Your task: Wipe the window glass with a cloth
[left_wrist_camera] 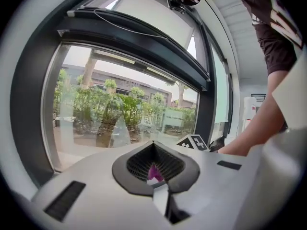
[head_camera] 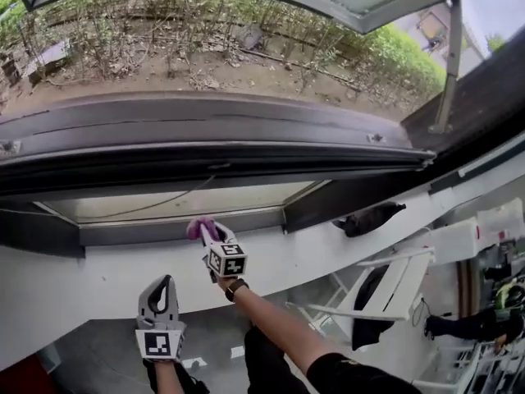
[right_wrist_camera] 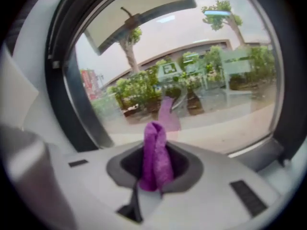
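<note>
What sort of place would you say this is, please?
Probably a ground-floor room indoors, perhaps an office: the large dark-framed window glass faces green shrubs outside, with a white ledge beneath it and a white chair nearby.

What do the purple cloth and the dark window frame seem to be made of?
The purple cloth: soft, fuzzy fabric, perhaps microfibre; it folds limply in the right gripper. The window frame: smooth dark matte, likely painted metal; straight crisp edges.

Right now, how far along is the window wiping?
Done: the cloth is clamped in the right hand-held gripper. In hand: it is held close to the lower glass, contact unclear. Left: the wiping itself, as far as I can tell; the left hand-held gripper hangs shut and empty.
</note>
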Demonstrator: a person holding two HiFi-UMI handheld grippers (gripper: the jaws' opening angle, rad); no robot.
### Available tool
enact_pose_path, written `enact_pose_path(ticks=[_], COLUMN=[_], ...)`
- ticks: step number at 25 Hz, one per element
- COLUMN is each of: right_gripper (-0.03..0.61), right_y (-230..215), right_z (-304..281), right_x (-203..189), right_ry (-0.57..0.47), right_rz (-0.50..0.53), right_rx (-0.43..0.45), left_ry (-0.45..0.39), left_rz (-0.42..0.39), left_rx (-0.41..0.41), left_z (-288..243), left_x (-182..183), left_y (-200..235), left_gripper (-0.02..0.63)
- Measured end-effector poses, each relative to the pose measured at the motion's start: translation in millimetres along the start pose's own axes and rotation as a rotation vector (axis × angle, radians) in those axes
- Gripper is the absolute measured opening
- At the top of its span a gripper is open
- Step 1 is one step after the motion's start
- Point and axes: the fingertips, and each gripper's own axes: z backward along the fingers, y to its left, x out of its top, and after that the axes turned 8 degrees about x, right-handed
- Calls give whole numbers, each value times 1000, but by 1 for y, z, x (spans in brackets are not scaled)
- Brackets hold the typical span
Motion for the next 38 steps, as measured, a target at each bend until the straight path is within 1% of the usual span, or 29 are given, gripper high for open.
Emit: enact_pose_path(ticks=[2,6,8,9,11,13,14,17,19,21,23,25,27,28,30,31,33,34,36,38], right_gripper=[80,80,80,80,80,80,80,80,80,81,80,80,80,80,80,80,80,80,81,80], right_y=[71,207,263,283,308,322,326,320,303,269,219,160,97,65,-5,-46,-124,-155,-201,-241], right_z=[-39,-108,-141,-157,-186,-207,-215,-231,-225,-206,-181,-148,-111,-91,-45,-22,17,32,57,81], right_x=[-10,-21,-30,-36,-42,-49,-53,-65,-65,-62,-51,-43,-32,-19,9,14,12,10,7,6], right_ry=[21,8,30,51,75,83,91,133,137,133,127,127,108,92,82,80,54,43,31,23], right_rz=[42,107,157,179,200,207,222,280,252,231,228,217,194,189,201,195,127,80,18,-10], right_rx=[102,283,374,414,462,479,472,408,382,365,327,270,197,151,38,-24,-134,-177,-237,-306], left_ry=[30,55,57,56,51,49,49,50,53,55,49,47,45,43,41,40,21,9,17,40], left_rz=[-8,-41,-46,-47,-45,-41,-40,-42,-27,-8,-6,-11,-9,-6,2,7,21,24,21,16], left_rx=[36,95,126,138,151,157,161,172,180,175,143,100,57,35,-12,-37,-83,-101,-126,-160], left_z=[15,52,66,71,77,83,84,76,68,55,33,13,-6,-16,-39,-50,-69,-74,-79,-80], left_x=[-5,-12,-13,-14,-18,-25,-28,-36,-42,-48,-48,-46,-46,-47,-49,-49,-48,-48,-47,-45], left_y=[41,118,149,161,174,180,182,189,186,171,143,108,70,50,3,-24,-73,-92,-123,-149], left_gripper=[9,9,9,9,9,9,9,9,9,9,9,9,9,9,9,9,9,9,9,9])
